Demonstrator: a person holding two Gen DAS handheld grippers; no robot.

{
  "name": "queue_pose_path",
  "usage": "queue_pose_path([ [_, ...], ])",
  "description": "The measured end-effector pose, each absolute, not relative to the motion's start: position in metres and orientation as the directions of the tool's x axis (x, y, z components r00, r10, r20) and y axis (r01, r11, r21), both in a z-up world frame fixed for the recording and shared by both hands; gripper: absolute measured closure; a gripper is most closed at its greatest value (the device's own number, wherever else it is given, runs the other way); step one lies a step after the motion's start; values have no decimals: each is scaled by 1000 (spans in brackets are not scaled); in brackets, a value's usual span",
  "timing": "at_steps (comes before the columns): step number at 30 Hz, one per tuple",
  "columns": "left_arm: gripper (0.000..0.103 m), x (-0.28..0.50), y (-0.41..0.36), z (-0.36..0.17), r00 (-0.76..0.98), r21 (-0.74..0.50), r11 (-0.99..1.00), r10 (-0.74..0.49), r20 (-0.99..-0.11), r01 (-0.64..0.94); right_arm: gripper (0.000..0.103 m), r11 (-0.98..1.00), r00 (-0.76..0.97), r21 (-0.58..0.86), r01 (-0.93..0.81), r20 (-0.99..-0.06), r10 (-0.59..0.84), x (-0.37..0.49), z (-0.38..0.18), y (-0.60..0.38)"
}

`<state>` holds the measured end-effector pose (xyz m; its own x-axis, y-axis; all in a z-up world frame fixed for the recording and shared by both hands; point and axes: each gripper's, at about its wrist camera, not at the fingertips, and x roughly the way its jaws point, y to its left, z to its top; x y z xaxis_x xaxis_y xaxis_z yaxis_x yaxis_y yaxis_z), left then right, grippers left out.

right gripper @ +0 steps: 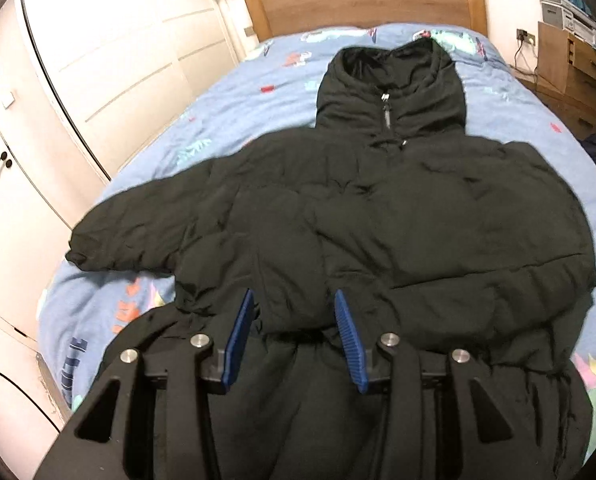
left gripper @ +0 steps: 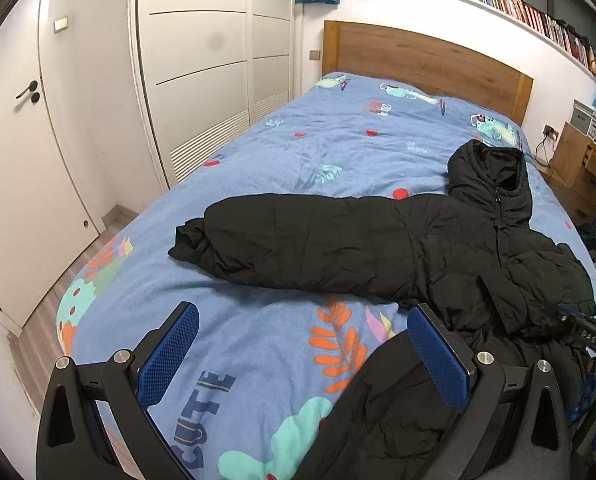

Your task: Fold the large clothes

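Jacket (right gripper: 377, 216), black and hooded, is lying front-up on the bed (left gripper: 298, 152), zipper closed, one sleeve (left gripper: 298, 244) stretching sideways across the blue cover. Right gripper (right gripper: 294, 312) is hovering over the hem, jaws partly apart, gripping nothing. Left gripper (left gripper: 301, 336) is gaping wide beside the hem, empty. Cover print is reading "CUTE" (left gripper: 204, 412)

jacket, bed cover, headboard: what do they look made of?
Black jacket: looks like a padded synthetic shell, matte; puffy quilted bulges, fine crinkles, metal zip pull at the collar.
Bed cover: likely soft woven cotton or a blend, matte, printed cartoon pattern, light creases.
Headboard: wood or wood-look veneer, smooth satin finish, visible grain.
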<state>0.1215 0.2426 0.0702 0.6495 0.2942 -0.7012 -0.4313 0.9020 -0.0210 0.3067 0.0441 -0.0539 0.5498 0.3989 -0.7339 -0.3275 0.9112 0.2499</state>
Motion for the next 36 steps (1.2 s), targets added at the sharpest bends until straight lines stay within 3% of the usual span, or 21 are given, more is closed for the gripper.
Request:
queue_pose_path([
  [17, 1, 163, 229, 31, 601, -25, 921, 233, -765, -388, 62, 953, 625, 170, -252, -723, 295, 320, -48, -4],
  [28, 1, 273, 111, 1, 621, -51, 978, 86, -779, -200, 62, 981, 685, 87, -174, -705, 184, 369, -46, -82],
  [36, 1, 369, 8, -34, 622, -112, 993, -72, -780, -26, 61, 988, 684, 81, -130, -714, 148, 417, -79, -109],
])
